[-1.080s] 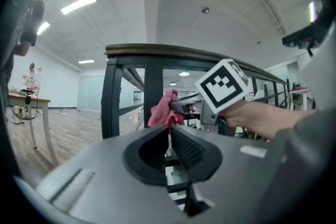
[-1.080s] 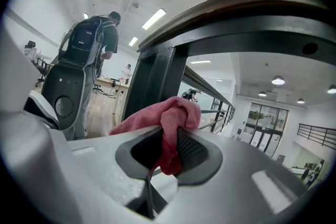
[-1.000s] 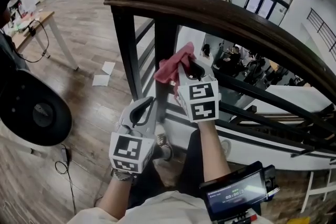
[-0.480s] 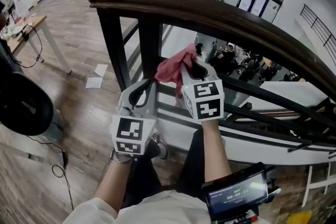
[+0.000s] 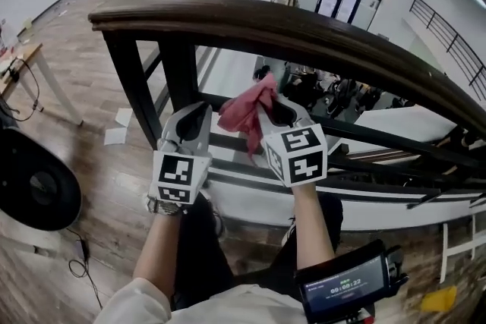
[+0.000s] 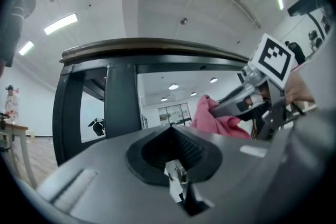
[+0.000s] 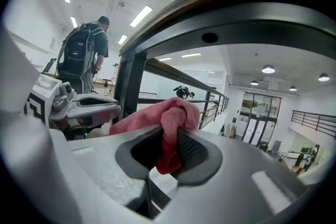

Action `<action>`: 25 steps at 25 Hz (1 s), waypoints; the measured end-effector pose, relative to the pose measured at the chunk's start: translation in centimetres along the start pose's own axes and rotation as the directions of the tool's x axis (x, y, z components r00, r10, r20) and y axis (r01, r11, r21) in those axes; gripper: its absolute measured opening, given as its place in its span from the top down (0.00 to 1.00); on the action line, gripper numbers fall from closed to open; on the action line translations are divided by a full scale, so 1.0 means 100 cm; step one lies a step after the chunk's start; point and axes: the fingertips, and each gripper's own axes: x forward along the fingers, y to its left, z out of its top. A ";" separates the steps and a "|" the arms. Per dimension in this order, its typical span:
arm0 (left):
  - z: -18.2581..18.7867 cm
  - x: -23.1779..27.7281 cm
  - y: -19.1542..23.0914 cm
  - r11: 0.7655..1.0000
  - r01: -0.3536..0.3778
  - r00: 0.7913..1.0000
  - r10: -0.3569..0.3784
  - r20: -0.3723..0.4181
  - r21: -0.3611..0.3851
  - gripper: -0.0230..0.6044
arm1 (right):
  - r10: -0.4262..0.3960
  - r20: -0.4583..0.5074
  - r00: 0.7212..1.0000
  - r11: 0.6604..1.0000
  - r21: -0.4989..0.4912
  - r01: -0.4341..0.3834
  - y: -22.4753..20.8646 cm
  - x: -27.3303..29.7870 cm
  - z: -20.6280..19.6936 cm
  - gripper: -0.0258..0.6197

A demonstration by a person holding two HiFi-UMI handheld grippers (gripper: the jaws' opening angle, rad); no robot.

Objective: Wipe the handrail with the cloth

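Observation:
A dark wooden handrail (image 5: 304, 30) curves across the head view above black metal posts (image 5: 178, 72). Just below it, my right gripper (image 5: 267, 108) is shut on a pink cloth (image 5: 244, 108), which bunches out to the left of its jaws. In the right gripper view the cloth (image 7: 167, 117) is pinched between the jaws under the handrail (image 7: 236, 2). My left gripper (image 5: 193, 116) sits close beside it on the left, shut with nothing in it. In the left gripper view the handrail (image 6: 157, 50) lies above, with the cloth (image 6: 218, 118) to the right.
A black lower rail (image 5: 395, 140) runs behind the grippers, with an open drop to a lower floor beyond. A round black object (image 5: 30, 190) and a table (image 5: 19, 61) stand at the left, and papers (image 5: 118, 125) lie on the wooden floor. A person with a backpack (image 7: 84, 55) stands farther along the railing.
Both grippers have risen closer to the handrail. The left gripper came up from lower down to level with the right one. The cloth stays held.

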 end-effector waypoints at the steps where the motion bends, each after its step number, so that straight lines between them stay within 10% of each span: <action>1: 0.000 0.000 -0.002 1.000 -0.005 1.000 0.005 0.015 -0.012 0.95 | -0.005 -0.001 1.000 1.000 0.002 0.005 -0.005 -0.006 -0.002 0.85; 13: 0.001 0.004 -0.036 0.988 0.052 0.986 -0.028 0.165 -0.146 0.95 | -0.102 -0.027 0.994 0.991 0.084 0.104 -0.084 -0.070 -0.033 0.85; 19: -0.003 0.017 -0.067 0.995 0.094 0.990 -0.095 0.105 0.020 0.95 | -0.134 -0.016 0.991 0.981 0.141 0.135 -0.115 -0.098 -0.046 0.85; 25: -0.002 0.018 -0.079 0.992 0.125 0.985 -0.127 0.118 0.023 0.95 | -0.165 -0.020 0.986 0.969 0.185 0.166 -0.149 -0.130 -0.058 0.85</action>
